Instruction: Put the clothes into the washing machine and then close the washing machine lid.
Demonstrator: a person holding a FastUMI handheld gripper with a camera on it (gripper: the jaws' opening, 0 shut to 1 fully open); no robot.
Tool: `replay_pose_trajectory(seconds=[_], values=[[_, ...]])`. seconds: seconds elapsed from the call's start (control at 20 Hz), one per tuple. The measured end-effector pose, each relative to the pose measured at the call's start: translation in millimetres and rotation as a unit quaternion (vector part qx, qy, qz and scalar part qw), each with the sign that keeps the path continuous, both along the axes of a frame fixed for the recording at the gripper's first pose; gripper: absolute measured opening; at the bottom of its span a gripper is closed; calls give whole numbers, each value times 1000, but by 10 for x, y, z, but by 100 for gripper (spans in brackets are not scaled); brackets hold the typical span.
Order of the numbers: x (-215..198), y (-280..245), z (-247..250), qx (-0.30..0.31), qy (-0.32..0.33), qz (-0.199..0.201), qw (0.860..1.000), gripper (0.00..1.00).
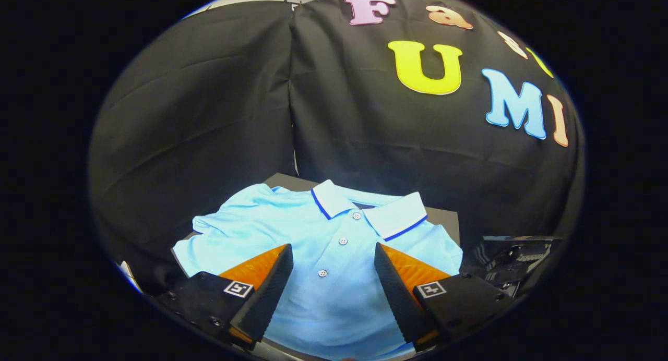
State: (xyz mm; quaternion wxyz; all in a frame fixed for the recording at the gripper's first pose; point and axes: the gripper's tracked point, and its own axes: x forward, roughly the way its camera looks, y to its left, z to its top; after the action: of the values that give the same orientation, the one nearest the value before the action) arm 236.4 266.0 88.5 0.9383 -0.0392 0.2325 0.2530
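**Tongs spread above the shirt, grasp not yet made**

I find the tongs (332, 267) spread wide, with nothing pinched between the fingers. Both fingers (271, 288) hang over the cloth; I cannot tell from this view whether their tips touch it.

The one garment I can see is a light blue polo shirt (313, 246) with a white collar (365, 209) edged in darker blue. It lies flat, front up, on a dark counter (443, 217). The button placket (339, 241) runs straight up the gap between the fingers toward 12 o'clock, with the collar just beyond the tips. One sleeve reaches out toward 10 o'clock from the left finger. The shirt's chest lies between the fingers and its lower part passes beneath them.

A dark, ribbed object (511, 262) sits at about 3 o'clock, near the right finger. It may be part of the washing machine, but I cannot confirm this.

Judgement on the step in hand: this is the pick-up. A flat shirt gives little to bite on, so I would lower the tips onto the chest area and press them in while closing, gathering a fold of both layers. Closing near the placket risks catching a button, so an offset to one side seems better. A shallow pinch would likely let the shirt trail or slip during the carry.
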Motion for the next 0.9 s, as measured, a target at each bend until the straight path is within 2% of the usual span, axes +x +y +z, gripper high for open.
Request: replay_pose_trajectory(seconds=[0.3,0.55,0.6,0.75,0.8,0.9], values=[[65,121,-290,-64,26,26,997,98],[100,149,-290,-53,43,34,997,98],[88,149,-297,-52,45,40,997,86],[82,148,-287,-58,51,53,996,80],[118,166,-281,-47,46,41,997,65],[101,166,-261,-51,27,43,997,35]])
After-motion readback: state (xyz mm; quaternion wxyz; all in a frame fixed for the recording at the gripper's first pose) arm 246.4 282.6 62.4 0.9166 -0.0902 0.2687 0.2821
